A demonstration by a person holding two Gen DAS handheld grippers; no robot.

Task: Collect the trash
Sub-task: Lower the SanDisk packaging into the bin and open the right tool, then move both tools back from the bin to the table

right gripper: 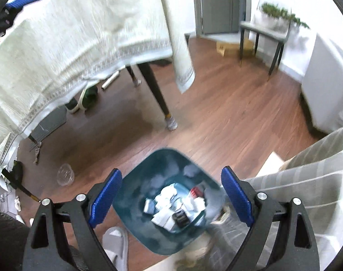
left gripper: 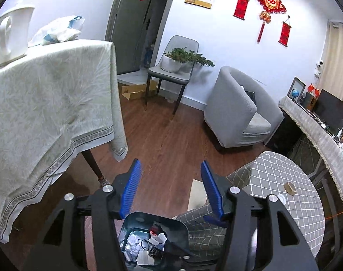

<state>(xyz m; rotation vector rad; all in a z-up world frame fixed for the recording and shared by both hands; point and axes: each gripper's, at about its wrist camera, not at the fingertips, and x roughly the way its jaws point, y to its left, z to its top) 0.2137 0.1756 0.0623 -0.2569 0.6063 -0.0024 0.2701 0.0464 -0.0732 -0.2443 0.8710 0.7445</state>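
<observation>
A dark teal trash bin (right gripper: 135, 194) stands on the wooden floor and holds crumpled white paper and small packaging (right gripper: 171, 205). My right gripper (right gripper: 171, 180) hangs open and empty right above the bin. My left gripper (left gripper: 170, 174) is open and empty too, higher up, with the same bin (left gripper: 180, 225) below it between its arms. A small brown scrap (left gripper: 290, 187) lies on the checked stool. A clear plastic cup (right gripper: 65, 174) lies on the floor left of the bin. The right wrist view is blurred.
A table with a white cloth (left gripper: 47, 103) stands to the left, with a white kettle (left gripper: 11, 36) and a plastic bag (left gripper: 58, 30) on it. A checked stool (left gripper: 302, 205) is at the right. A grey armchair (left gripper: 237, 108), a chair with a plant (left gripper: 173, 67) and a sideboard (left gripper: 325, 140) stand further off.
</observation>
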